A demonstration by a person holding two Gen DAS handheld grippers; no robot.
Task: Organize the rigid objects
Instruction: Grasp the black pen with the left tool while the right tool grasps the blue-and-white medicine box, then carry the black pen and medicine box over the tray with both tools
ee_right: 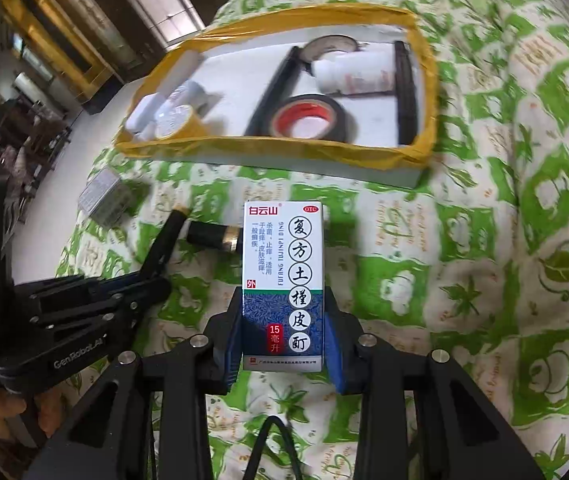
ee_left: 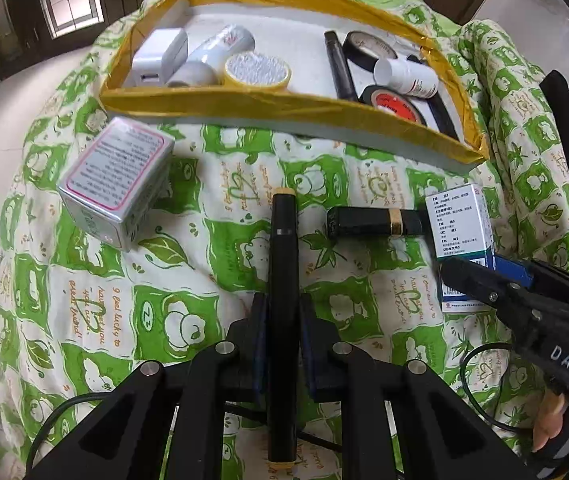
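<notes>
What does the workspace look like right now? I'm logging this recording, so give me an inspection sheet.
Surface: green-patterned quilt.
Job's things: yellow-rimmed tray holds tape rolls, bottles, charger; silver box, black tube lie outside.
Clutter: nothing seen.
Grippers: left gripper shut on black pen; right gripper astride medicine box, pads at its sides.
Cables: black cable on the quilt.
Surroundings: pale floor, dark wooden furniture.

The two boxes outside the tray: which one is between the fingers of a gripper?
The blue-and-white medicine box, between the right gripper fingers; the silver box lies untouched.
</notes>
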